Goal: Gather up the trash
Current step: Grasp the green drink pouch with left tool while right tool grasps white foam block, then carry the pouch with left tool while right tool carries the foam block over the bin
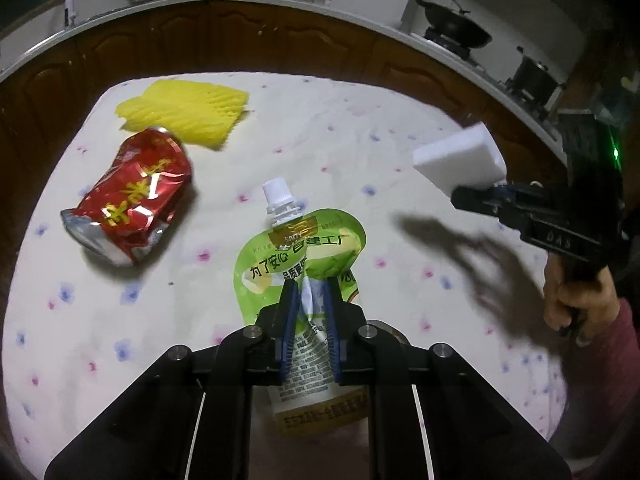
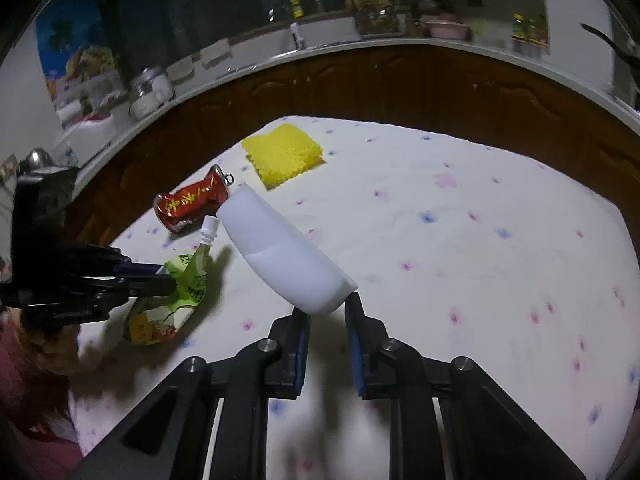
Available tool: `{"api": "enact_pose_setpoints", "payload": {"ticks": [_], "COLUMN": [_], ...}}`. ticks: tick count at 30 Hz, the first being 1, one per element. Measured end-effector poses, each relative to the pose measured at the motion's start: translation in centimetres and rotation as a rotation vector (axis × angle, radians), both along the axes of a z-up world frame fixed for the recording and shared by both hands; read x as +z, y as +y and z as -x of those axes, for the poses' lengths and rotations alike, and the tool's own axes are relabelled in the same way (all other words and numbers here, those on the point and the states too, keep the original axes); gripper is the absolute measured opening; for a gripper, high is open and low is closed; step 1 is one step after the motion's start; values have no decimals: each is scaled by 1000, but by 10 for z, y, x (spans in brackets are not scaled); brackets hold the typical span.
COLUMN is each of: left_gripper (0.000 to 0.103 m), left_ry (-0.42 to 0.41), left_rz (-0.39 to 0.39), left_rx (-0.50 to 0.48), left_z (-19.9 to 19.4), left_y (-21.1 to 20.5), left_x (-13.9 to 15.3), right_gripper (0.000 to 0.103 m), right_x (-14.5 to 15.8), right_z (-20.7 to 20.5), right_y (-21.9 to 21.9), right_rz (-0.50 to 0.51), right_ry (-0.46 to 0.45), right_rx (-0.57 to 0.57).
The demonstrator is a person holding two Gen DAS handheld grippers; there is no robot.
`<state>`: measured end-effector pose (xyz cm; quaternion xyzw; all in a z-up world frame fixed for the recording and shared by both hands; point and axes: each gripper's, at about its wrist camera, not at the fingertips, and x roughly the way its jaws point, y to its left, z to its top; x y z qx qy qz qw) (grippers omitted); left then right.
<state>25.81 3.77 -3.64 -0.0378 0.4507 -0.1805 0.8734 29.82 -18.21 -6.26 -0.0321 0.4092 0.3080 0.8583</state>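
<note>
**Bench inventory: trash items and both claws**

- Left claw (image 1: 311, 288): pinching the green spouted drink pouch (image 1: 298, 256) across its crumpled middle; white cap points away from the claw. The right wrist view shows the pouch (image 2: 186, 280) lifted off the cloth, its lower end hanging down.
- Right claw (image 2: 327, 304): pinching one end of a white foam block (image 2: 286, 256), held tilted above the bench. Seen from the left wrist view, the block (image 1: 458, 158) is raised at far right.
- Crushed red can (image 1: 128, 196): lying on its side, left of the pouch.
- Yellow ridged sponge (image 1: 184, 114): flat, just beyond the can.
- Bench (image 1: 360, 144): covered in white cloth with small pink and blue flowers.
</note>
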Motion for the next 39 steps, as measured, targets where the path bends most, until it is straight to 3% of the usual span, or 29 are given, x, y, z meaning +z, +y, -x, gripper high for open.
{"api": "enact_pose_setpoints", "payload": {"ticks": [16, 23, 39], "left_gripper": [11, 11, 11], "left_ry": [-82, -106, -150], "left_rz": [79, 86, 113], "left_rx": [-243, -343, -475], "left_z": [17, 21, 20], "left_y": [-124, -185, -290], "left_x": [33, 47, 77], "right_gripper": [17, 17, 17], "right_x": [12, 21, 40], "right_z": [108, 136, 168], "right_y": [-129, -181, -278], "right_rz": [-118, -124, -117], "right_ry": [52, 25, -37], "right_rx": [-406, -526, -713]}}
